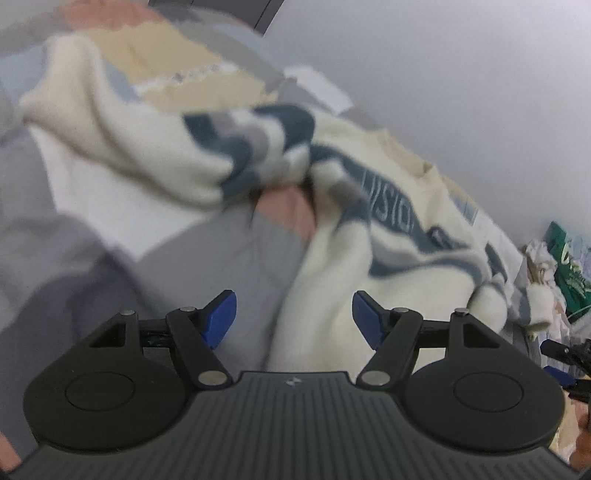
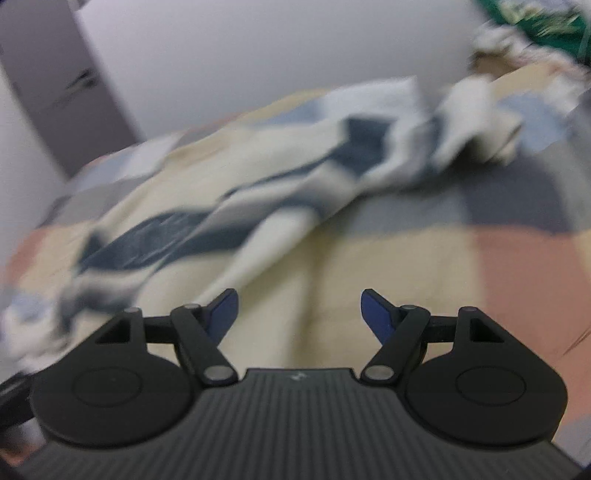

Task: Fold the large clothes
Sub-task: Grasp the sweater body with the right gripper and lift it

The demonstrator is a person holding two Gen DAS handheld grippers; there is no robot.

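Note:
A cream sweater (image 1: pixel 155 155) with dark blue bands and lettering lies crumpled across a patchwork bedspread (image 1: pixel 236 258). In the left wrist view my left gripper (image 1: pixel 293 314) is open and empty, its blue pads just short of the sweater's near cream fold. In the right wrist view the sweater (image 2: pixel 258 184) stretches across the bed, blurred by motion. My right gripper (image 2: pixel 299 314) is open and empty, above a cream patch of the bedspread (image 2: pixel 388 266), a little short of the sweater's edge.
A pale wall (image 1: pixel 443 74) runs behind the bed. A heap of other clothes, with a green garment (image 1: pixel 565 258), lies at the far end, also in the right wrist view (image 2: pixel 535 14). A grey door (image 2: pixel 55 92) stands at left.

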